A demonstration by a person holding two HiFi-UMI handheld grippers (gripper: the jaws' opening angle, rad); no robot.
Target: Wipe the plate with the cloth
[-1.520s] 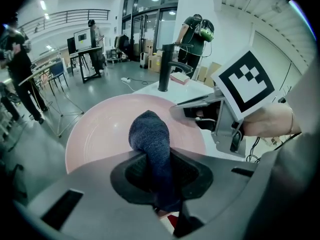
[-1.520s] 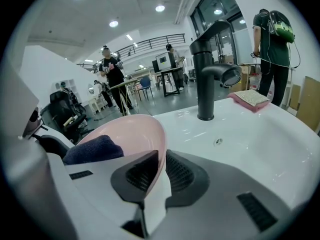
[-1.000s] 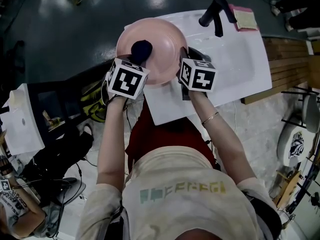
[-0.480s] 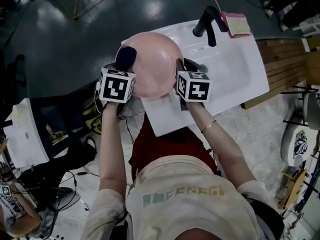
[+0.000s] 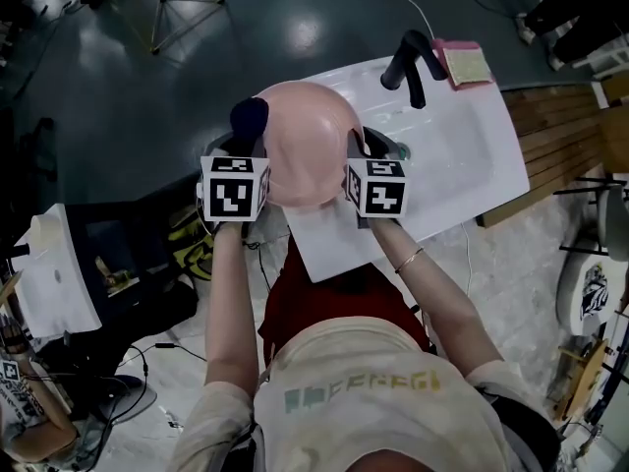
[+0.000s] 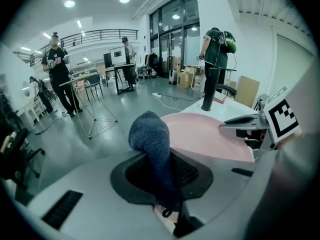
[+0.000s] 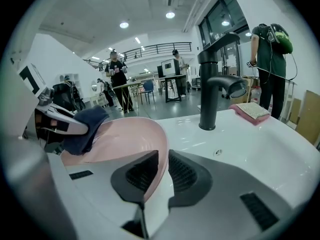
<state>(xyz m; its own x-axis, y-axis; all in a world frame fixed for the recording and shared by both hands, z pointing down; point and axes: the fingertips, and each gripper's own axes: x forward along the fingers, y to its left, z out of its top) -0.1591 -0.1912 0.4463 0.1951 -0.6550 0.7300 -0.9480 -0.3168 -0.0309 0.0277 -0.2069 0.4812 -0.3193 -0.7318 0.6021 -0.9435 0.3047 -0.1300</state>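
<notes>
My left gripper (image 6: 161, 170) is clamped on the dark blue cloth (image 6: 149, 134) – its bunched end sits at the 9 o'clock rim of the pink plate (image 5: 313, 136), seemingly touching it. My right gripper (image 7: 159, 176) pinches the plate's rim at 3 o'clock, holding it tilted by the white sink (image 5: 462, 136). The black faucet (image 5: 409, 51) stands at 1 o'clock from the plate – a pink sponge (image 5: 466, 61) just beside it
</notes>
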